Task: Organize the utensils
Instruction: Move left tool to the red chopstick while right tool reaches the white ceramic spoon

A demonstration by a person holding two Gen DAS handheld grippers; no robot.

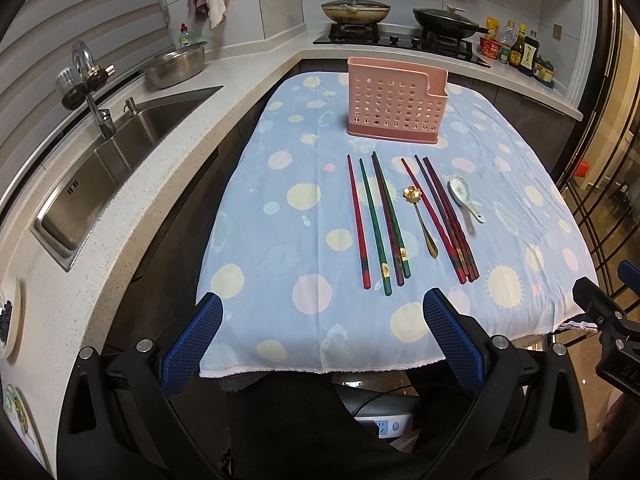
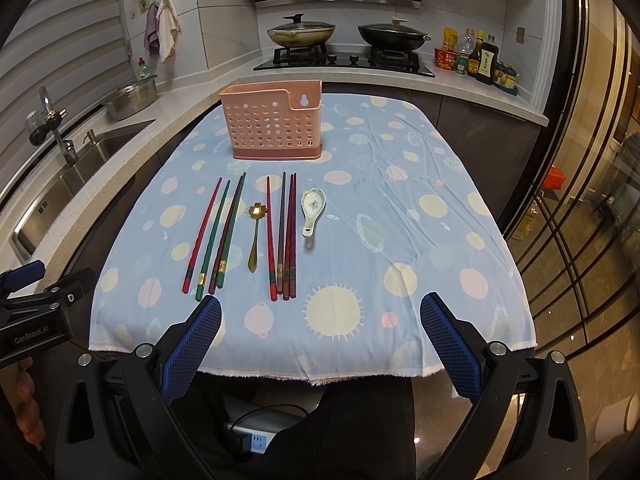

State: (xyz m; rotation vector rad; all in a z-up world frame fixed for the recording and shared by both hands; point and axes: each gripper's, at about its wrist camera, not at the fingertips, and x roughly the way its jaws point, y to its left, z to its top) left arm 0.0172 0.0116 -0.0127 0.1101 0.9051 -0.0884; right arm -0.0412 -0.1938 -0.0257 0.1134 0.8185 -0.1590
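A pink perforated utensil holder [image 1: 396, 102] [image 2: 274, 122] stands upright at the far middle of the table. In front of it lie several red and green chopsticks in a left group [image 1: 378, 220] [image 2: 214, 236] and a right group [image 1: 444, 218] [image 2: 284, 236]. Between the groups lies a gold flower spoon [image 1: 422, 222] [image 2: 255, 236]. A white ceramic spoon [image 1: 464, 196] [image 2: 313, 210] lies right of them. My left gripper [image 1: 322, 304] and my right gripper [image 2: 320, 308] are open and empty, above the table's near edge.
The table wears a blue dotted cloth [image 1: 280, 240] [image 2: 420, 220]. A sink [image 1: 120, 152] and counter run along the left. A stove with two pans [image 1: 356, 12] [image 2: 300, 32] and sauce bottles [image 2: 480, 60] are behind. A glass door [image 2: 580, 220] is on the right.
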